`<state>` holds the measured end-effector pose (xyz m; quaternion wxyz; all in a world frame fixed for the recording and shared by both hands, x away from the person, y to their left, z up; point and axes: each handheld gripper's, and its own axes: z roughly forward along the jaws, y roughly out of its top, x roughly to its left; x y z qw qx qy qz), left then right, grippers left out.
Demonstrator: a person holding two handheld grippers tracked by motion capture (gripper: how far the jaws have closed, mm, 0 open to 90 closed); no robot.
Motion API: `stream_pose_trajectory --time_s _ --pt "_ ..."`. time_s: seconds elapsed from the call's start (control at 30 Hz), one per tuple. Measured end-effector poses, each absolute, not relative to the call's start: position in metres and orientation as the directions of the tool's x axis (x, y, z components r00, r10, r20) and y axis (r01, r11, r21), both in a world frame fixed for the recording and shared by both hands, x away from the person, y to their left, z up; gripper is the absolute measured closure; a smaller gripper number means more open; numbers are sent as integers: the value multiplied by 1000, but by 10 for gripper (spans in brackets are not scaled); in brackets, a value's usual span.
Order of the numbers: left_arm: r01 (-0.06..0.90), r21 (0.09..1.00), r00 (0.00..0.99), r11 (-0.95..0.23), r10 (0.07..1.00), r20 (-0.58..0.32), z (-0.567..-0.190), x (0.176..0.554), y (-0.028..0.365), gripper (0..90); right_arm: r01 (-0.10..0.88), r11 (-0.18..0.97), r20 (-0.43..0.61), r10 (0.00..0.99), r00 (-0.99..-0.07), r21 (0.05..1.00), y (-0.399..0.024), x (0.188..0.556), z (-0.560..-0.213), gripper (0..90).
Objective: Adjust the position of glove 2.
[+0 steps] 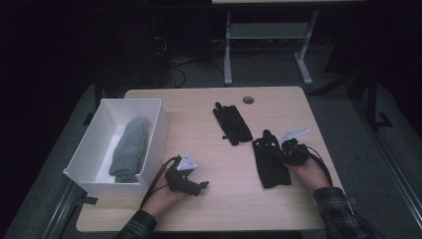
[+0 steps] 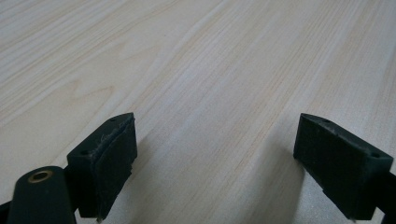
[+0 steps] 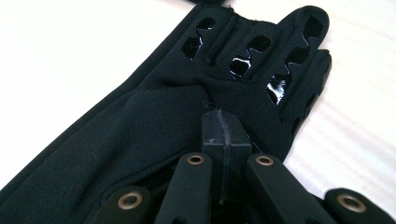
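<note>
Lying flat: black glove point(image 3: 154, 116), glossy patches on fingers, matte fabric palm

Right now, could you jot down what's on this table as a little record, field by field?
surface: wooden table
left side: white box holding a rolled grey cloth
middle: black glove lying flat, untouched
near right: second black glove
left tongs: open, nothing between them, over bare wood
right tongs: shut, tips pressed together on the second black glove's palm area; whether fabric is pinched can't be told
</note>
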<state>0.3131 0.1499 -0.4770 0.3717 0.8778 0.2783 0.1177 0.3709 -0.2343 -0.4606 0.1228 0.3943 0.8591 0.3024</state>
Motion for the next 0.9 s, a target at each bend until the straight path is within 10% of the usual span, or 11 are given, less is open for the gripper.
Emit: stream_pose_trajectory --time_s 0.7,0.9 --pt "402 721 816 -564 578 -2 -477 313 150 126 549 517 30 709 -704 656 -213 306 -450 899" --pt "402 721 816 -564 578 -3 -477 313 150 127 508 478 -1 729 -684 717 -245 313 -454 660"
